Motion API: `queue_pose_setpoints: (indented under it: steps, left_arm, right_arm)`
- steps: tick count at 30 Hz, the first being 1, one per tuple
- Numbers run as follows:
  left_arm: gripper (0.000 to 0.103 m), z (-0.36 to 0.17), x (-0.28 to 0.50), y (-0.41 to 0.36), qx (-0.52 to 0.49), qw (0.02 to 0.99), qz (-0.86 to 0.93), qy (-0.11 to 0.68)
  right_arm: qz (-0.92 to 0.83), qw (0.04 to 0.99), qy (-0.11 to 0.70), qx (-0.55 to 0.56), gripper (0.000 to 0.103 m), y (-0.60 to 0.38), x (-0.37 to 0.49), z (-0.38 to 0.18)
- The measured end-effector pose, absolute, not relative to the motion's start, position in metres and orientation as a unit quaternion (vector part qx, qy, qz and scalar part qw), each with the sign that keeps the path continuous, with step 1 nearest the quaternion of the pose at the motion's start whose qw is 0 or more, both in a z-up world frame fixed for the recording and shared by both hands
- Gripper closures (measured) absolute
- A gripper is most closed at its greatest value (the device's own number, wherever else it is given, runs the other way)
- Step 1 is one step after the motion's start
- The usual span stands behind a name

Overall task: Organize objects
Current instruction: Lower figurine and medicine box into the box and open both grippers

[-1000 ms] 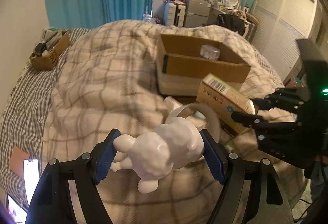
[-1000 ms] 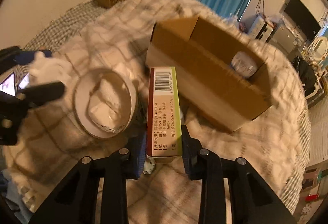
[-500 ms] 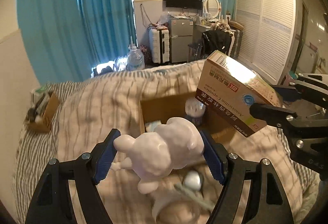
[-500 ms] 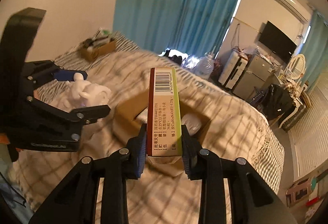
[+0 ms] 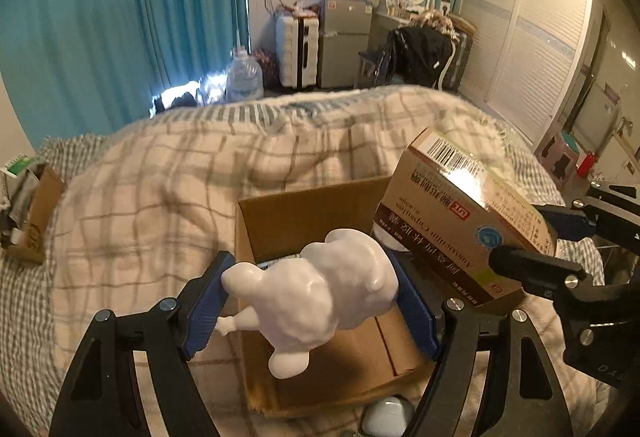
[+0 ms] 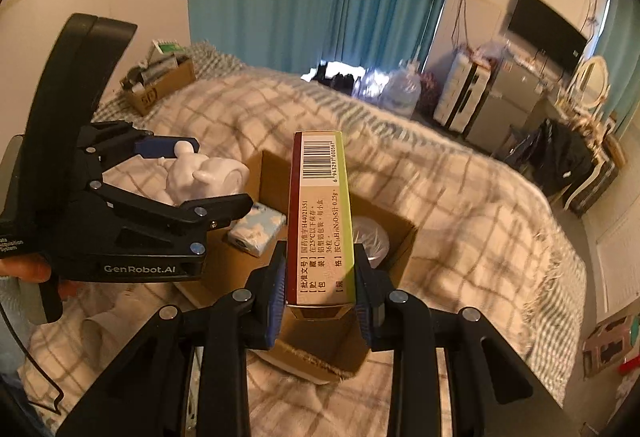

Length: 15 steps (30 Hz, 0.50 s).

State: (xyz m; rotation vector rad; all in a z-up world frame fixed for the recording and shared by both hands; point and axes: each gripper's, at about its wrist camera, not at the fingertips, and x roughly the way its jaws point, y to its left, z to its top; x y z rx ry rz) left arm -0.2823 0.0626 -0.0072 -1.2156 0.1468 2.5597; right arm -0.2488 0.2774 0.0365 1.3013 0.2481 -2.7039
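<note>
My left gripper (image 5: 310,301) is shut on a white animal figurine (image 5: 320,289) and holds it above the near left part of an open cardboard box (image 5: 288,213) on the plaid bed. My right gripper (image 6: 320,285) is shut on a brown and green medicine carton (image 6: 320,213), held above the same box (image 6: 272,173). In the right wrist view the left gripper (image 6: 200,181) with the figurine (image 6: 204,175) is at the left. Inside the box lie a blue tissue pack (image 6: 258,229) and a white round lidded container (image 6: 372,237). The carton (image 5: 460,221) and right gripper (image 5: 548,241) show at the right in the left wrist view.
A plaid blanket (image 5: 160,189) covers the bed. A small cardboard box of items (image 6: 160,81) sits at the far left edge. A white round object (image 5: 386,417) lies in front of the box. Beyond the bed stand a water jug (image 5: 242,77), suitcase, fridge and wardrobe.
Both grippers have moved down and closer over the open box with their objects still held. The carton has tilted so its barcode end points away.
</note>
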Motion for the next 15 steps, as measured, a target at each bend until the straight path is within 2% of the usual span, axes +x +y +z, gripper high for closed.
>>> queue_pose_setpoints:
  steps: [6, 12, 13, 14, 15]
  left_arm:
    - [0.023, -0.026, -0.287, 0.066, -0.432, 0.153, 0.887, 0.059]
    - [0.022, -0.025, -0.282, 0.068, -0.436, 0.175, 0.881, 0.064]
    - [0.019, -0.023, -0.279, 0.068, -0.435, 0.180, 0.880, 0.065]
    - [0.011, -0.020, -0.276, 0.068, -0.433, 0.178, 0.881, 0.068]
    - [0.007, -0.015, -0.271, 0.068, -0.429, 0.165, 0.885, 0.074]
  right_arm:
    - [-0.886, 0.081, 0.061, 0.453, 0.074, 0.287, -0.260, 0.010]
    - [-0.889, 0.074, 0.051, 0.450, 0.073, 0.290, -0.253, 0.016]
    - [-0.891, 0.067, 0.052, 0.446, 0.068, 0.291, -0.250, 0.020]
    - [-0.895, 0.061, 0.055, 0.439, 0.057, 0.291, -0.244, 0.028]
    - [-0.899, 0.057, 0.057, 0.432, 0.053, 0.291, -0.239, 0.034]
